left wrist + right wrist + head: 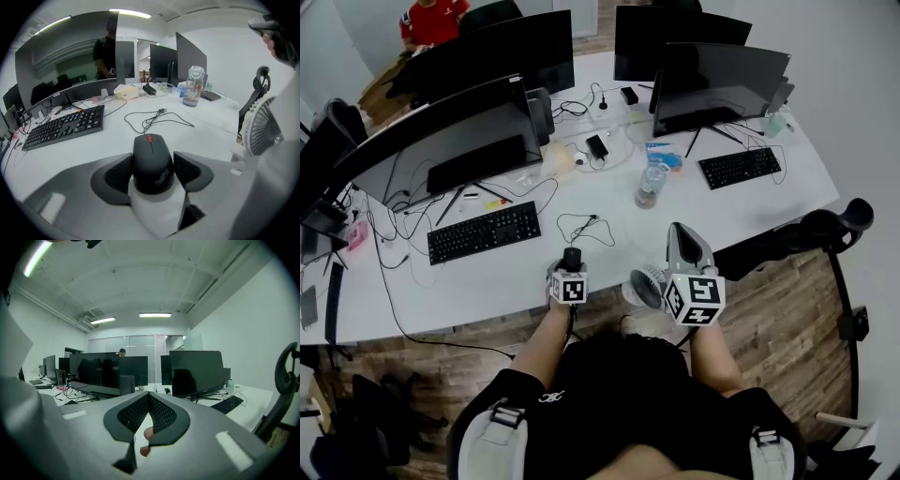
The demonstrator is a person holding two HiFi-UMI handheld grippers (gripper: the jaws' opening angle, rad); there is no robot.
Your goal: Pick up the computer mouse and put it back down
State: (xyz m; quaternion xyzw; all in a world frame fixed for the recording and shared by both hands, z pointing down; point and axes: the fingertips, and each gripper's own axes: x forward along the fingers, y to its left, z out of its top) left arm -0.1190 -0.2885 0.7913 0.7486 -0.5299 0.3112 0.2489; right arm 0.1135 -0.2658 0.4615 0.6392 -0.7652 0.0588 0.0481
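The left gripper, jaws wide but pressed on the computer mouse's flanks, holds it nose-forward along its own line, low at the desk's near edge (right gripper, jaws together, carries nothing).

In the head view the marker cube of the left gripper covers most of the computer mouse. Only the mouse's dark front shows there, and the jaws around it cannot be seen. The small fan is half hidden behind the right gripper. The top edge cuts off the person in a red shirt. In the left gripper view the mouse's rear end disappears behind the gripper's pale body. In the right gripper view another person shows only as the top of a head above the monitors. The gripper's grey body partly hides the keyboard.
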